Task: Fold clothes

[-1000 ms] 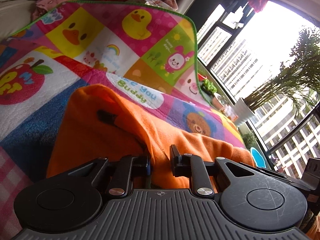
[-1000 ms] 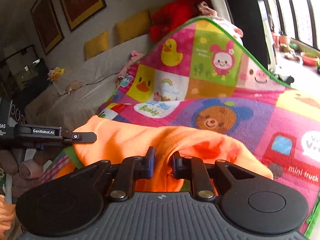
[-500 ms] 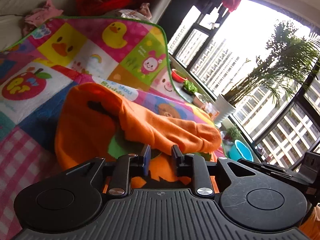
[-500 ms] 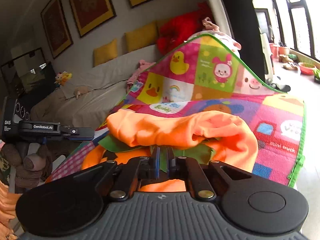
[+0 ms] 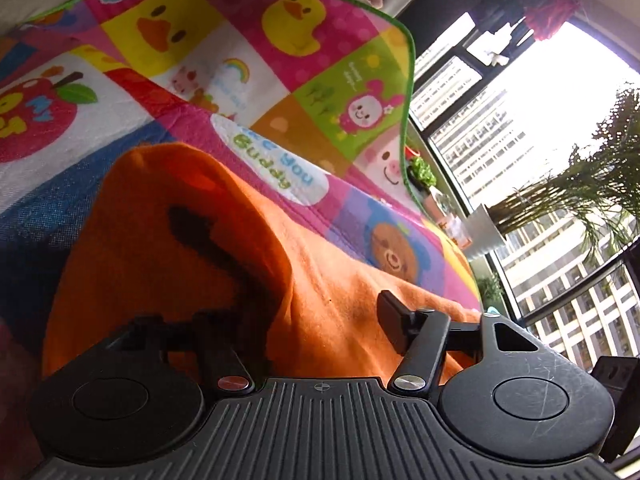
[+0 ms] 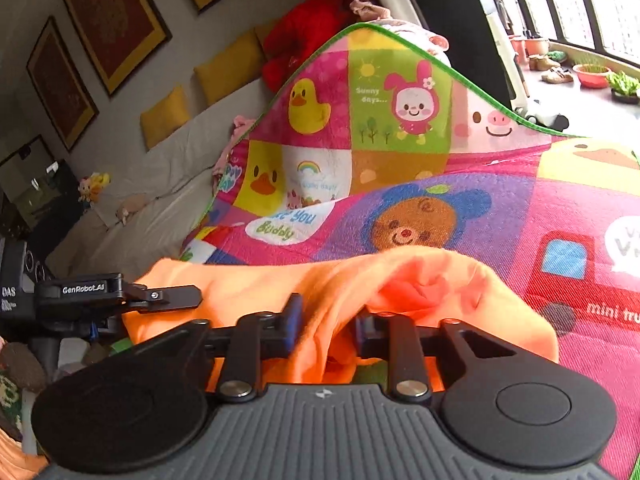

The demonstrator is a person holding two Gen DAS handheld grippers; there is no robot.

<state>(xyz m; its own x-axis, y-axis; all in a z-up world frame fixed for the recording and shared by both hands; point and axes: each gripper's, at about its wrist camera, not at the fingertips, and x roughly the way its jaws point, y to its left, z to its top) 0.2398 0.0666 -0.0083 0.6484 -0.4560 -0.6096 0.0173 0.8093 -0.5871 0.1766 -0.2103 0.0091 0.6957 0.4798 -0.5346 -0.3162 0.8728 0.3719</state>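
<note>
- Lying bunched on the patchwork play mat (image 6: 460, 216), the orange garment (image 5: 328, 292) is soft, light and limp; judged best taken at a hem or corner.
- Left tool (image 5: 316, 320): jaws opening, wide apart, fabric loose between them, no pad pressing.
- Right tool (image 6: 326, 326): jaws opening, a fold draped in the gap; grip apparently released.
- Both tools point downward over the garment, side by side.

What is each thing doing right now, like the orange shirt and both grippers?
Orange garment: bunched, lying on the play mat.
Left gripper: jaws opening, cloth between them, not pinched.
Right gripper: jaws opening, a fold of cloth between them.
Play mat: spread out, its far end raised.
</note>
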